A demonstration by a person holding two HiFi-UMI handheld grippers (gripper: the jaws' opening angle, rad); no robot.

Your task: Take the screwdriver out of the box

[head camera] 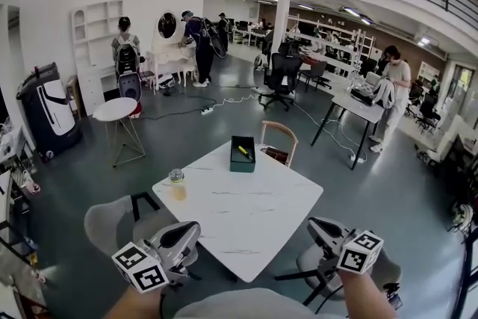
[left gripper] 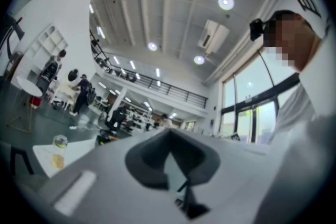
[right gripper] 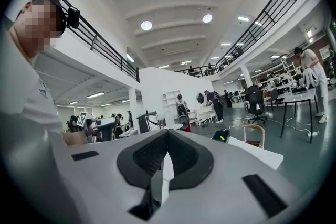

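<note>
Left hand-held gripper point(head camera: 190, 229) and right hand-held gripper point(head camera: 317, 225) are closed and empty; advise opening one before reaching the screwdriver point(head camera: 243, 152) in the box point(head camera: 242, 165).

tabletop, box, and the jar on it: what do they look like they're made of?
Tabletop: white with faint grey veining, a smooth marble look. It is probably laminate or stone; which one is unclear.
Box: dark green and opaque with flat, plain walls. It is likely plastic or painted metal, but too small to settle.
Jar: clear-walled, with amber liquid showing through. It is glass or clear plastic.
</note>
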